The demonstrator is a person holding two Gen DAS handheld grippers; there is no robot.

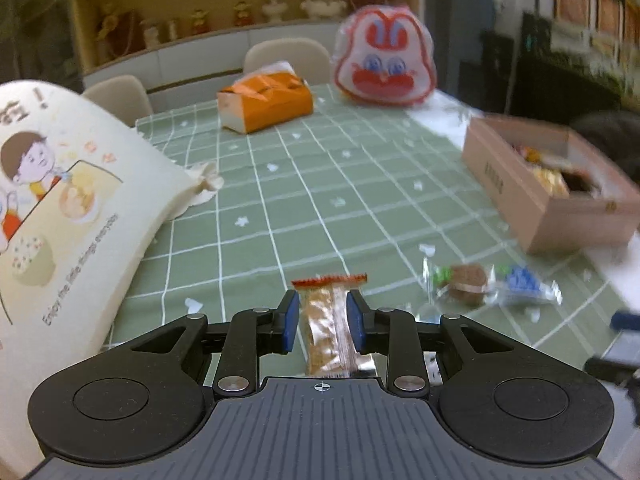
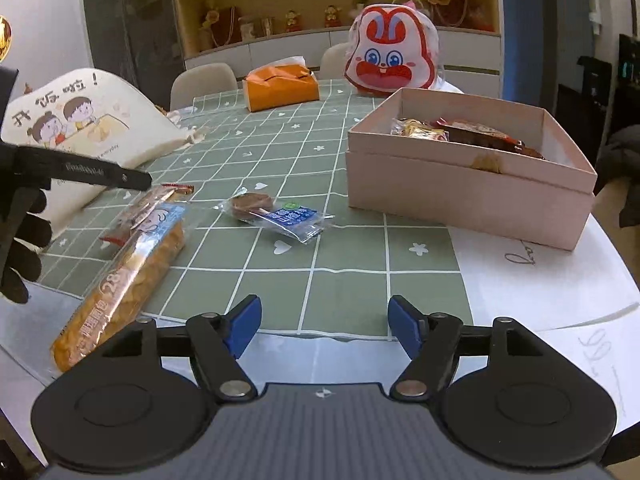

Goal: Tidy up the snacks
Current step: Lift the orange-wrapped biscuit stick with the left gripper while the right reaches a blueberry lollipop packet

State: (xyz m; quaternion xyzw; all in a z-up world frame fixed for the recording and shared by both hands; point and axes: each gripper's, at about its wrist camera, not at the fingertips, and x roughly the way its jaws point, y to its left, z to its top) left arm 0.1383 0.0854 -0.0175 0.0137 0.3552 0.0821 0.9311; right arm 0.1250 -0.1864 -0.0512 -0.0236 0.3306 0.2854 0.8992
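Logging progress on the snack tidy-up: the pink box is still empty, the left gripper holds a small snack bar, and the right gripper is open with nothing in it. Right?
Not quite: the pink box is not empty. The right wrist view shows several wrapped snacks already inside it. The rest stands: the left gripper holds the small snack bar, and the right gripper is open with nothing in it.

left gripper [image 1: 322, 318]: pointing forward and down, blue pads narrowly apart, closed on a wrapped snack bar [image 1: 326, 328] | right gripper [image 2: 323, 326]: pointing forward and down, jaws spread wide, nothing between them | gloved hand [image 2: 22, 248] at left edge of right wrist view
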